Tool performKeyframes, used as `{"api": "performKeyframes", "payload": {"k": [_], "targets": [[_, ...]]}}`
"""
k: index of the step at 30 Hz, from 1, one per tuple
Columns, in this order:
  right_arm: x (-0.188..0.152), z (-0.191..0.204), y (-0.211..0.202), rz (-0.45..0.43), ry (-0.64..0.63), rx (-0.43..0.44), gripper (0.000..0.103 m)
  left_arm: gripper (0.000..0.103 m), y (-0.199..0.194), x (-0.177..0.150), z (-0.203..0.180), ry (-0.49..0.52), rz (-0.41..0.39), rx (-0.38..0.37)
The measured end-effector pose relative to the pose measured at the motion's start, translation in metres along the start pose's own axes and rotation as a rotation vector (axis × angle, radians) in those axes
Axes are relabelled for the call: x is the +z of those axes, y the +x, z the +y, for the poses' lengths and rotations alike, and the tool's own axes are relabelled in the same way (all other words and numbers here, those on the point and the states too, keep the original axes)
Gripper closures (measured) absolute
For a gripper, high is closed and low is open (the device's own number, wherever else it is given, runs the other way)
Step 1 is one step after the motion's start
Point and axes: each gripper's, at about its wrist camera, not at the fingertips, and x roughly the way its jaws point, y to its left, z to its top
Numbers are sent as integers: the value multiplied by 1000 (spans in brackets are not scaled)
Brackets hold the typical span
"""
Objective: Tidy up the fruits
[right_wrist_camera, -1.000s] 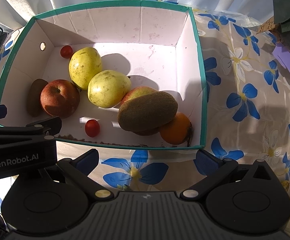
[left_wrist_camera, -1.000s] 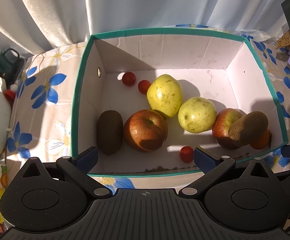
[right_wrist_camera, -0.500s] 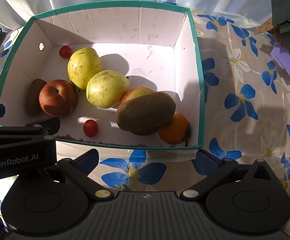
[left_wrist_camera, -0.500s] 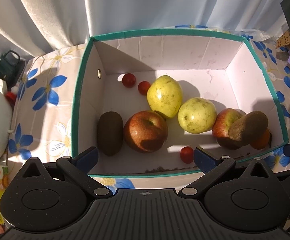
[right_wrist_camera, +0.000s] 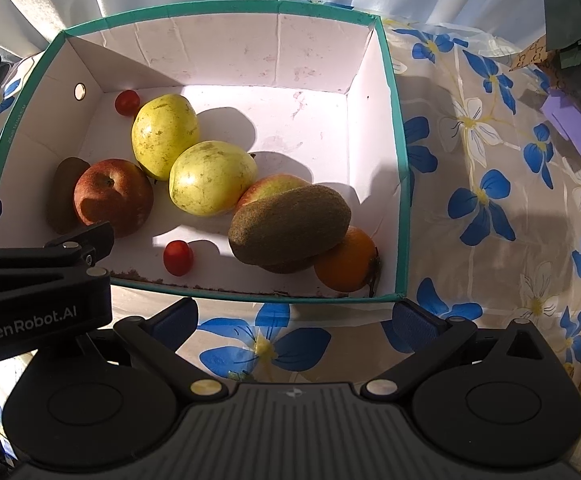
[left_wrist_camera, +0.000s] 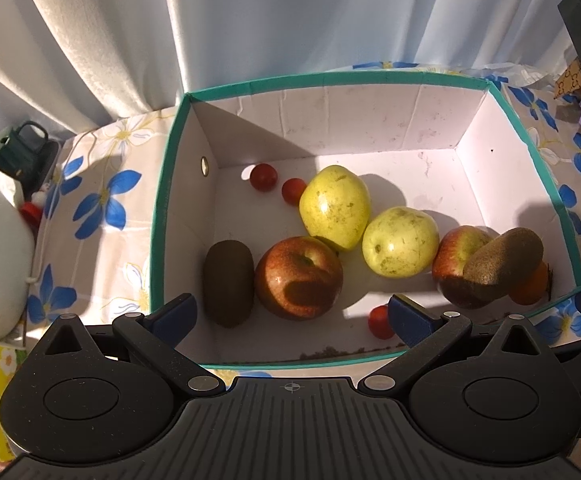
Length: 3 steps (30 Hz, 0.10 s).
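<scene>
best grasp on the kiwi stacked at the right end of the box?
Come from above and close across the short width of the top kiwi. It lies lengthwise, propped on an apple and an orange, with its upper side clear.

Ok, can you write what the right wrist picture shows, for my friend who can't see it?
A white cardboard box with a teal rim holds two yellow-green pears, two red apples, two fuzzy brown kiwis, an orange and small red cherry tomatoes. The open right gripper hangs empty over a blue-flowered tablecloth.
</scene>
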Motion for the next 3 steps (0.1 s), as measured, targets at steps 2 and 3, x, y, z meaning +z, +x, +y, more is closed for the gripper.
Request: {"api": "performKeyframes", "payload": {"k": [2,3], "targets": [[0,0,0,0,-1,0,0,0,-1,0,0,-2,0,7],[0,0,0,0,-1,0,0,0,-1,-1,0,-3,1,8]]}}
